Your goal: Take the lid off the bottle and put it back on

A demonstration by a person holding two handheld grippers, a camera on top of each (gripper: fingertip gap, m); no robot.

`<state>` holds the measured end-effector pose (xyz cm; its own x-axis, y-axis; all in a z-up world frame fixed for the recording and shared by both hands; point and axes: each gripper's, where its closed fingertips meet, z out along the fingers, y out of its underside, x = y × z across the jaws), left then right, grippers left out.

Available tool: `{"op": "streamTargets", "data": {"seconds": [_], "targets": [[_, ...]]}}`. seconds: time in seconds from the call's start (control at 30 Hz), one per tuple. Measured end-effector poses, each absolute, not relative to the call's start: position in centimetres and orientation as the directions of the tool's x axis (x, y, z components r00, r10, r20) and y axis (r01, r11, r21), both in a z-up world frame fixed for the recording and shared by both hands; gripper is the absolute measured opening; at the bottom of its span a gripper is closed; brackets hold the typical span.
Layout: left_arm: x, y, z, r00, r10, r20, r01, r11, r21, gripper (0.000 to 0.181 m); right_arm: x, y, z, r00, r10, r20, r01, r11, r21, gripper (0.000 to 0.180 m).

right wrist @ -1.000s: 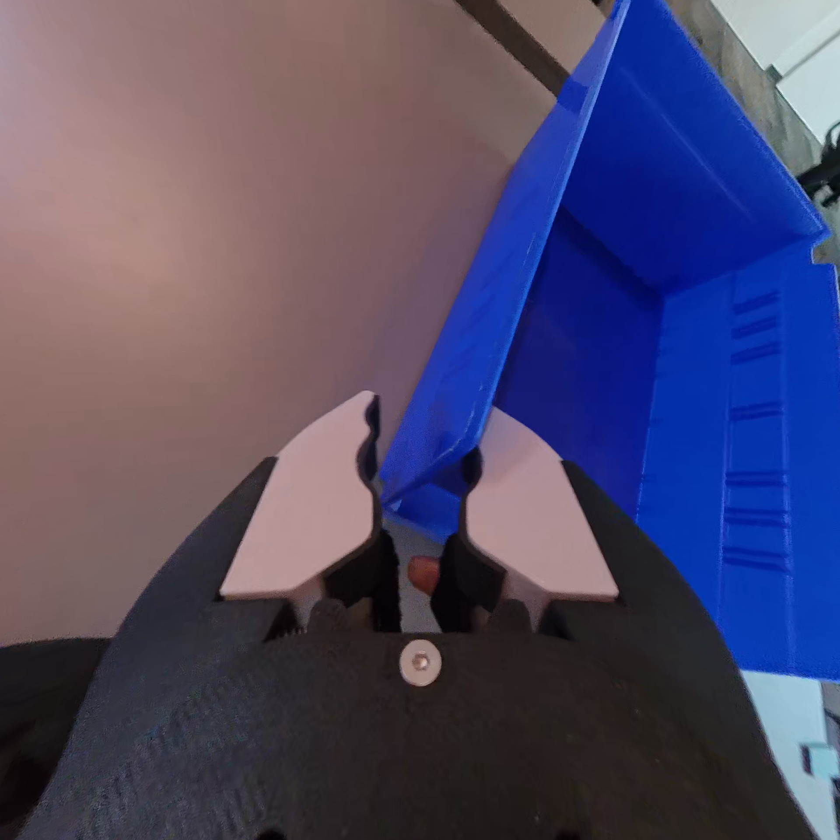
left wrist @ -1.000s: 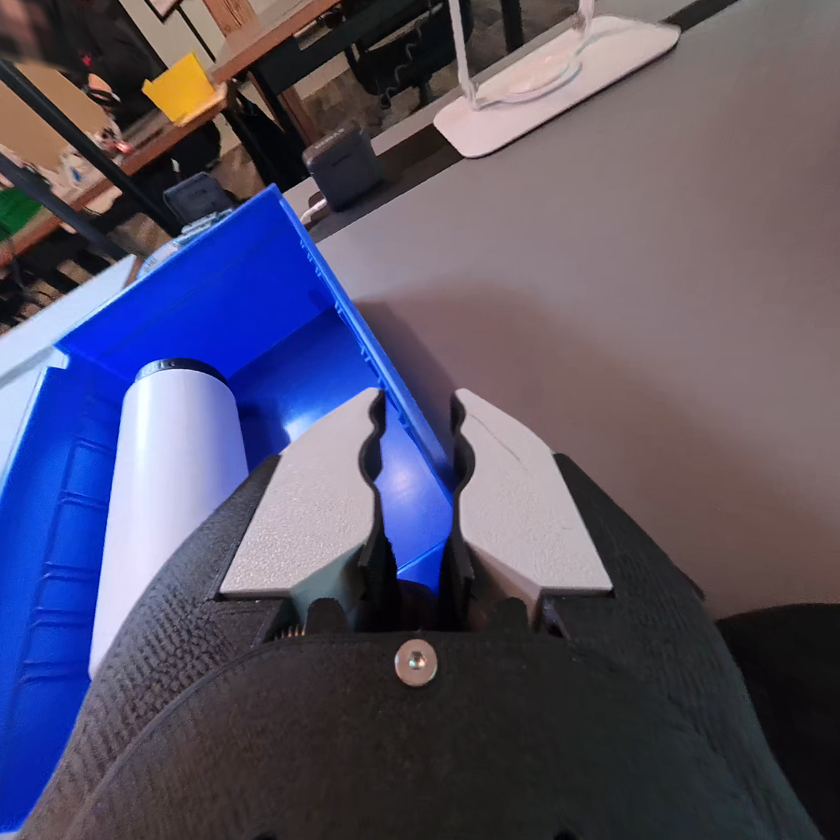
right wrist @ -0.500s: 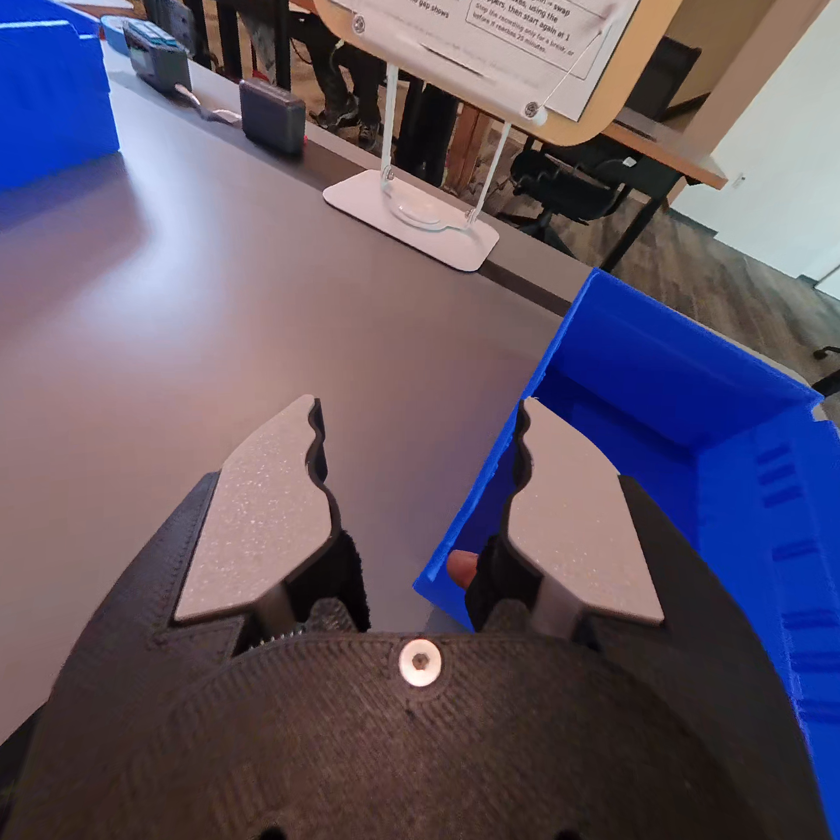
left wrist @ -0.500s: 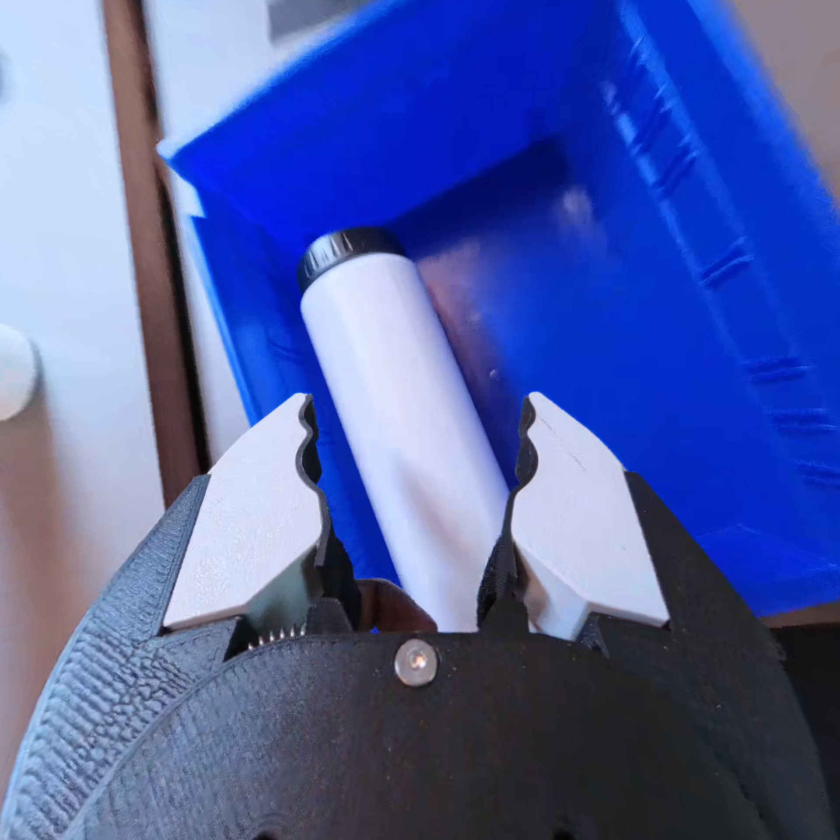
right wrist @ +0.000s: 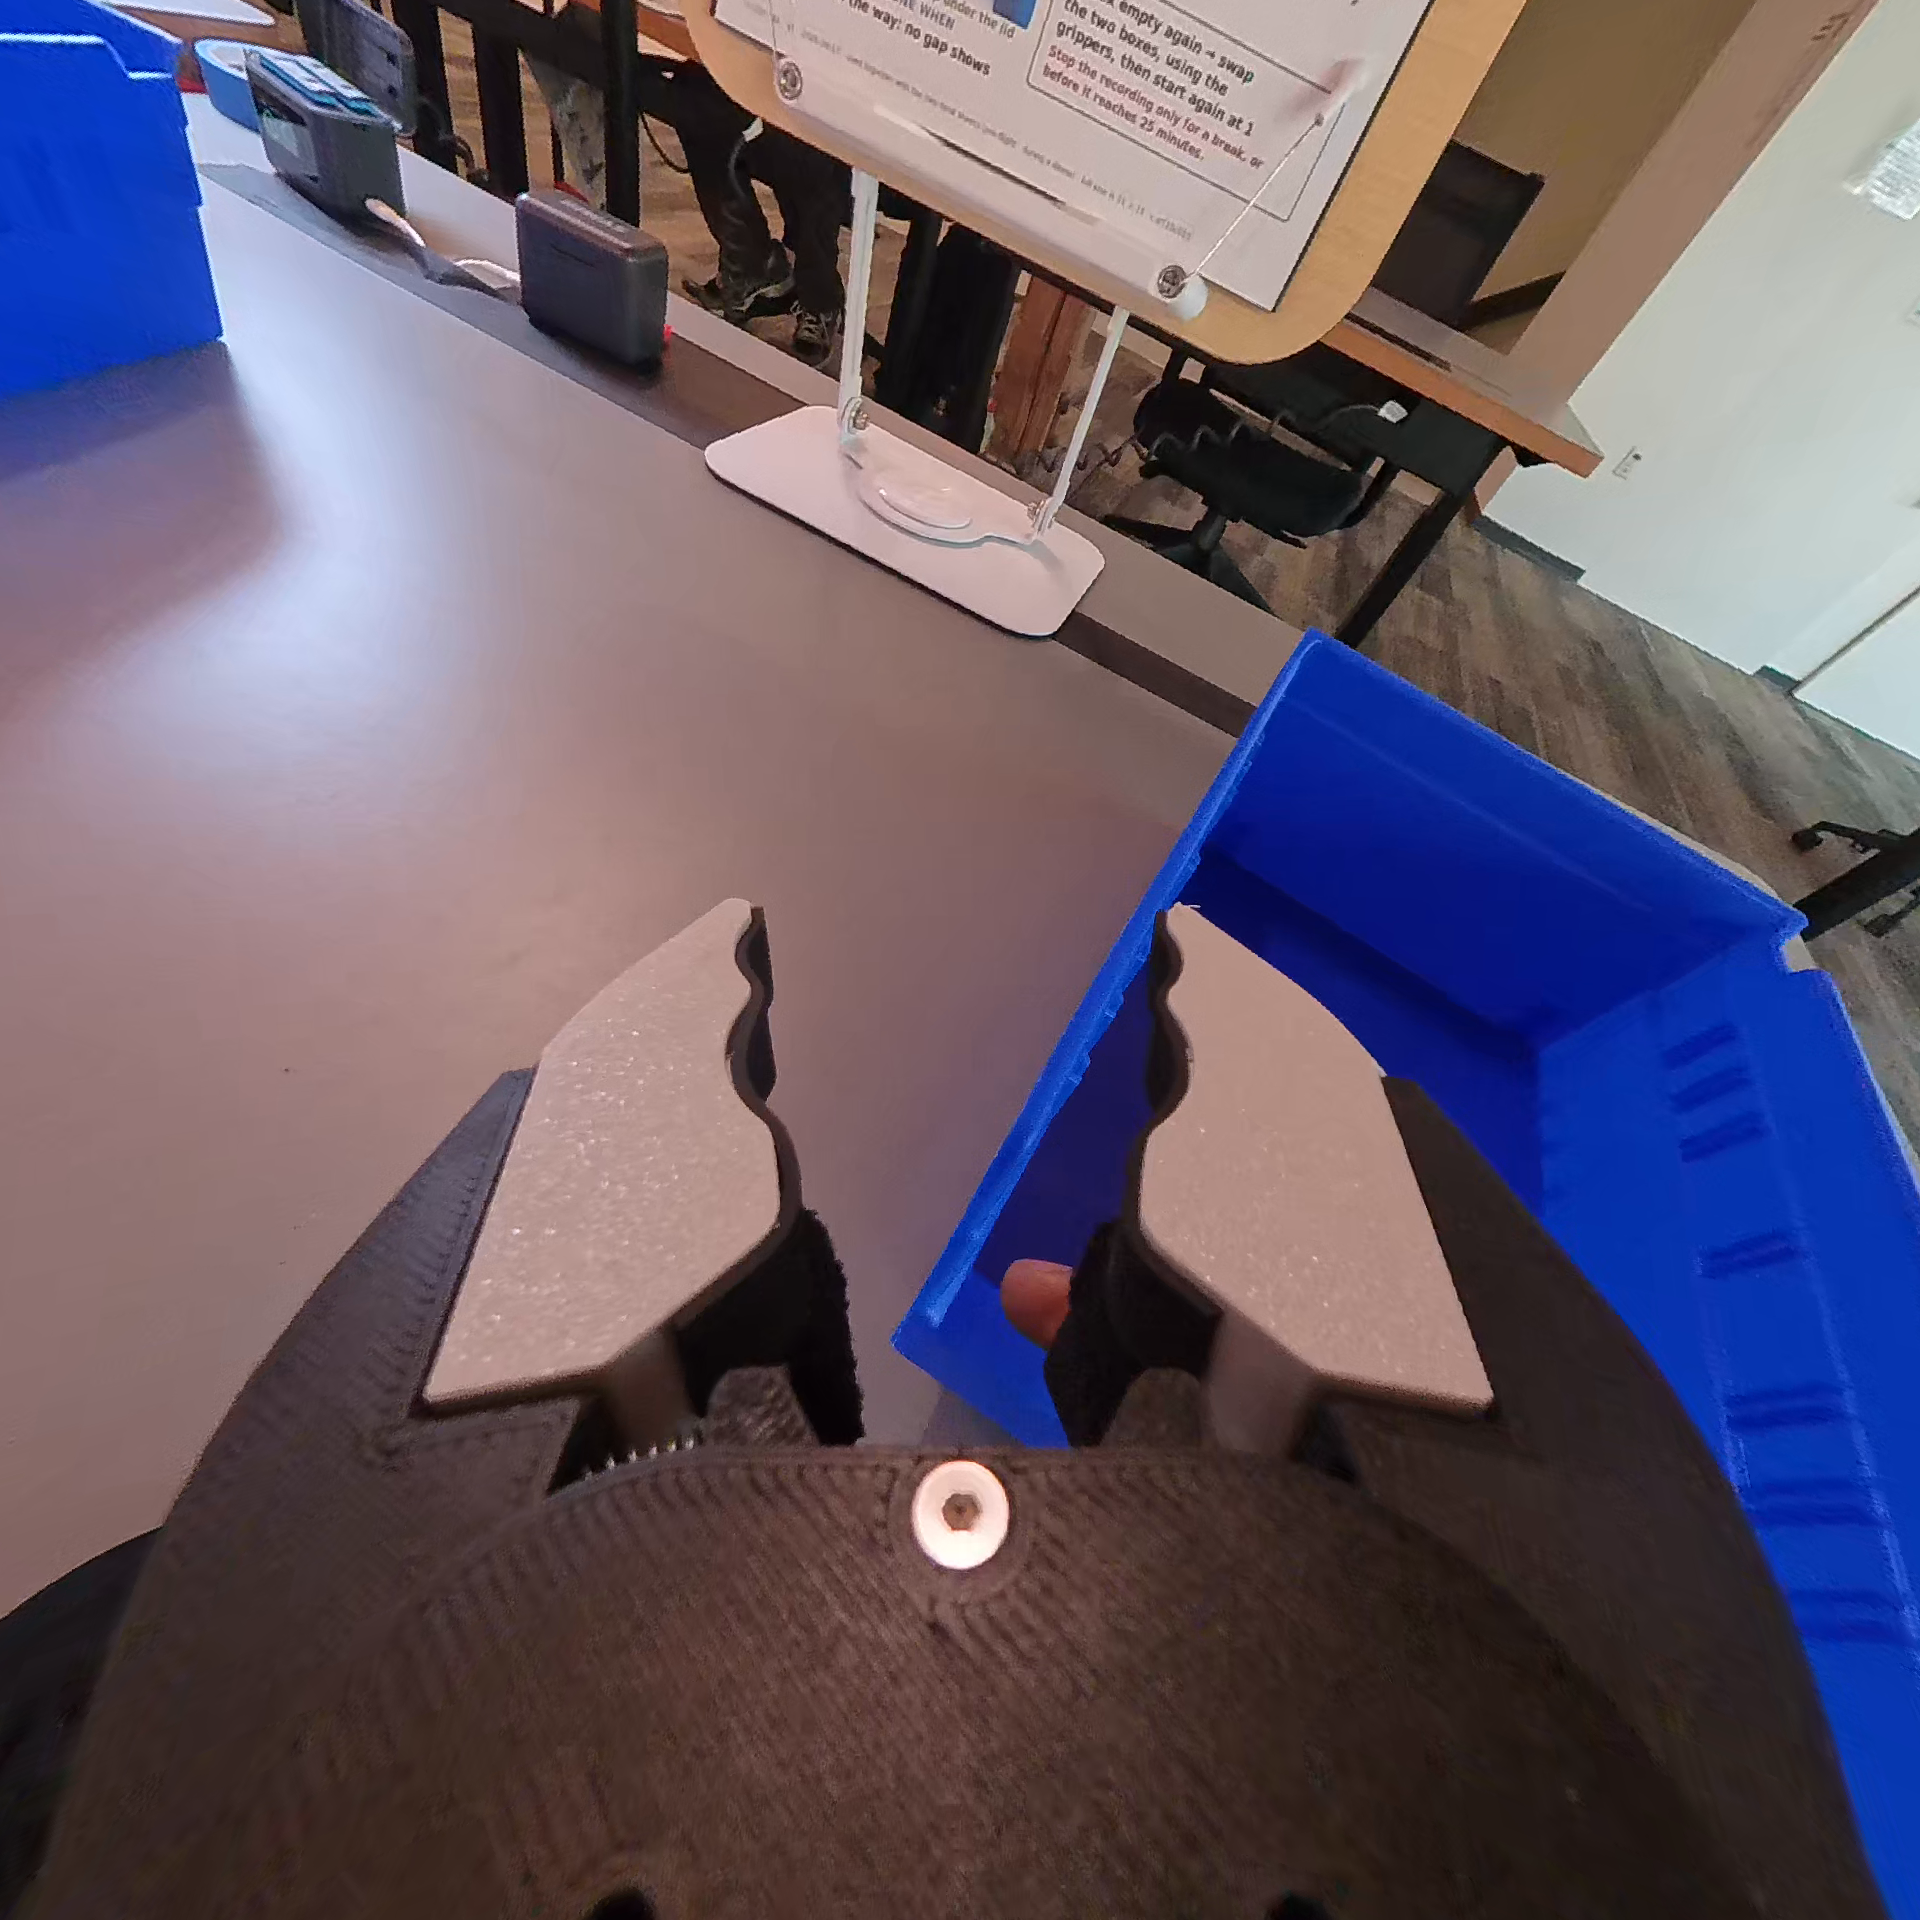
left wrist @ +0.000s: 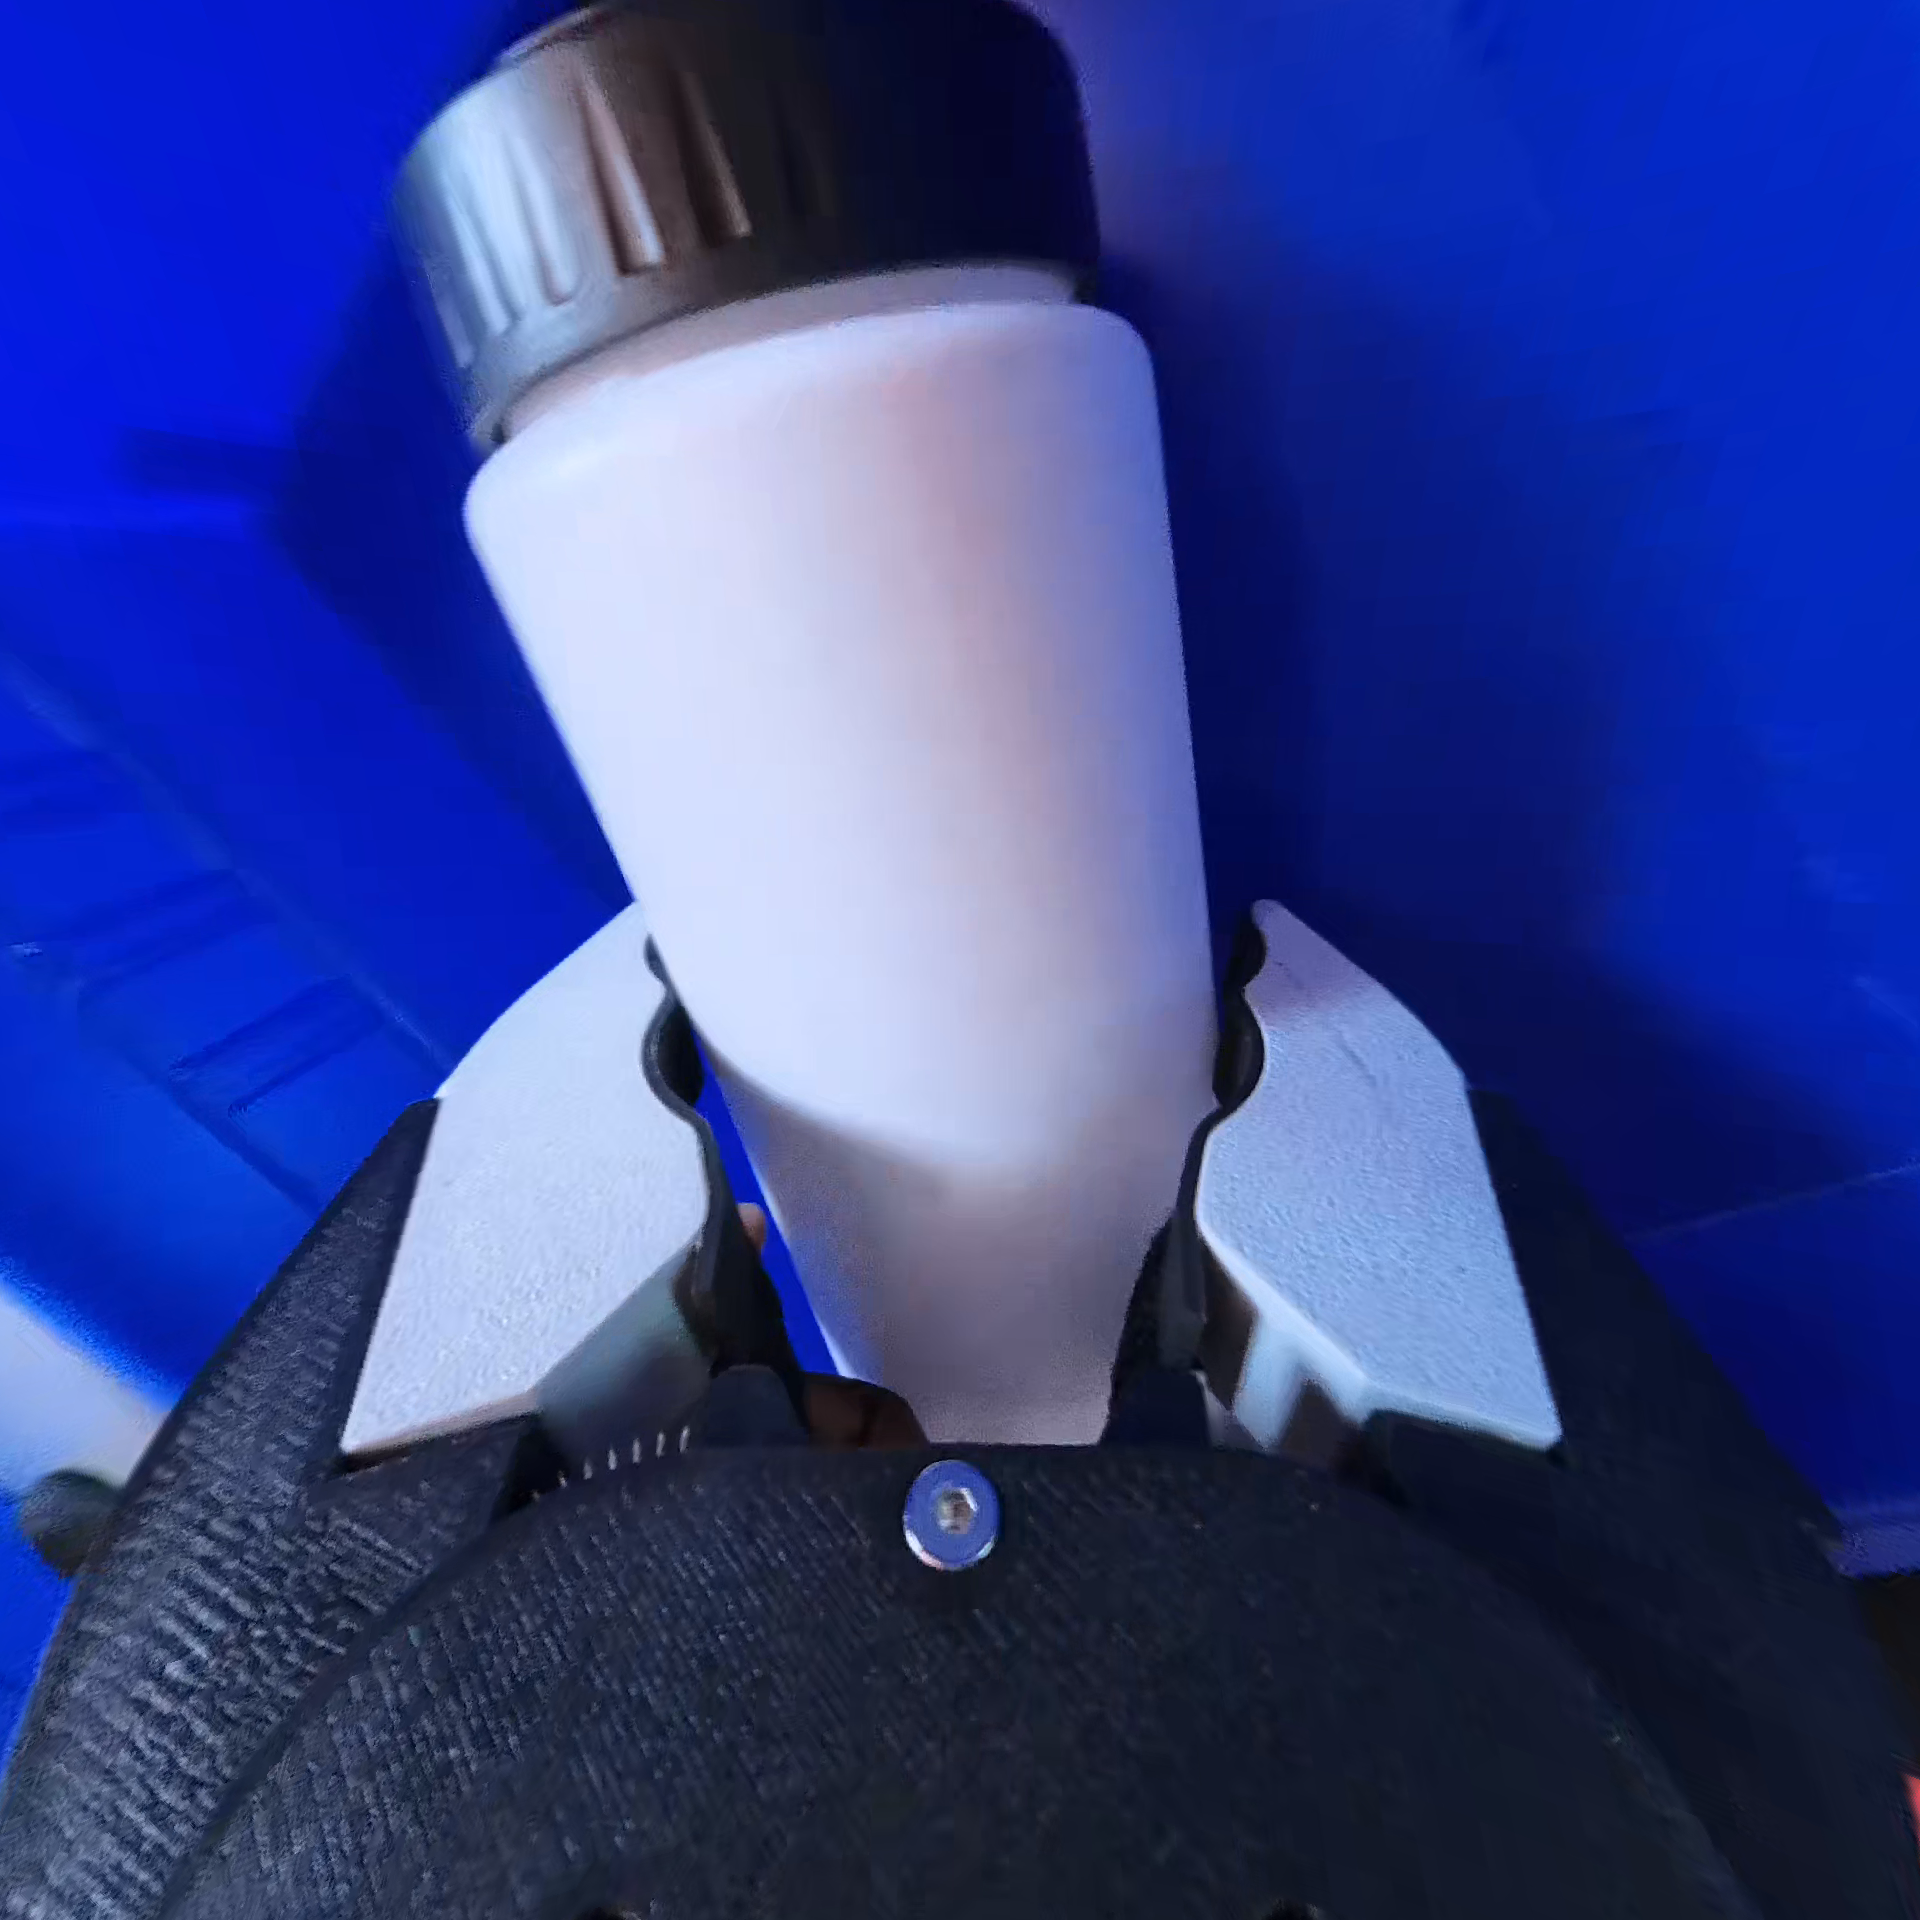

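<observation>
My left fingers (left wrist: 1340, 1122) sit on either side of the smooth white cylindrical bottle (left wrist: 883, 748), the right pad against its wall and the left pad with a thin sliver of blue showing beside it, so I cannot tell whether the left gripper (left wrist: 935, 987) has actually clamped it. The bottle is inside the bright blue plastic bin (left wrist: 1558, 520), and its ribbed black screw lid (left wrist: 727, 177) is on the neck at the far end, slightly blurred. In the right wrist view my right fingers (right wrist: 644, 1143) are spread wide apart with nothing between them; the right gripper (right wrist: 956, 925) hangs over the near corner of a second blue plastic bin (right wrist: 1621, 997), one finger outside its wall and the other over its interior. That bin rests on the dark grey matte surface (right wrist: 520, 727). Farther off on the surface are a white stand with a printed sign board (right wrist: 914, 520) and a small dark boxy device (right wrist: 592, 275).
</observation>
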<state>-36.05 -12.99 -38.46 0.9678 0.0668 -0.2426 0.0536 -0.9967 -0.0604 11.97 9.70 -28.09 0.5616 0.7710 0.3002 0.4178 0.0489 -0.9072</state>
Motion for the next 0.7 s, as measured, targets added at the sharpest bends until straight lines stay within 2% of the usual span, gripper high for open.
{"op": "streamTargets", "data": {"seconds": [0.1, 0.27, 0.33, 0.43, 0.5, 0.57, 0.7], "targets": [[-35.8, -12.1, -36.7, 0.946, 0.051, -0.321, -0.014, -0.980, -0.196, 0.093, 11.8, 9.5, -27.9, 0.549, 0.770, 0.325, 0.431, 0.072, -0.899, 0.068], [-35.0, -10.6, -29.6, 0.905, 0.143, -0.400, -0.122, -0.814, -0.568, 0.092, 11.1, 8.6, -27.0, 0.514, 0.794, 0.323, 0.404, 0.108, -0.908, 0.065], [-33.3, -9.9, -25.2, 0.903, 0.167, -0.397, -0.204, -0.646, -0.736, 0.092, 10.4, 7.7, -26.7, 0.480, 0.828, 0.289, 0.370, 0.108, -0.923, 0.063], [-26.7, -8.9, -18.6, 0.958, 0.094, -0.273, -0.239, -0.268, -0.933, 0.092, 8.5, 5.5, -25.8, 0.381, 0.906, 0.184, 0.274, 0.079, -0.959, 0.061], [-20.2, -8.6, -15.6, 0.984, -0.063, -0.165, -0.168, -0.035, -0.985, 0.092, 6.9, 3.1, -24.6, 0.256, 0.962, 0.093, 0.187, 0.045, -0.981, 0.062], [-13.9, -8.2, -14.6, 0.971, -0.203, -0.122, -0.101, 0.110, -0.989, 0.091, 5.5, 0.5, -22.8, 0.100, 0.995, 0.018, 0.103, 0.008, -0.995, 0.064], [-5.1, -5.9, -18.0, 0.942, -0.290, -0.167, -0.115, 0.189, -0.975, 0.091, 3.8, -3.8, -18.3, -0.156, 0.987, -0.031, -0.017, -0.034, -0.999, 0.080]]}}
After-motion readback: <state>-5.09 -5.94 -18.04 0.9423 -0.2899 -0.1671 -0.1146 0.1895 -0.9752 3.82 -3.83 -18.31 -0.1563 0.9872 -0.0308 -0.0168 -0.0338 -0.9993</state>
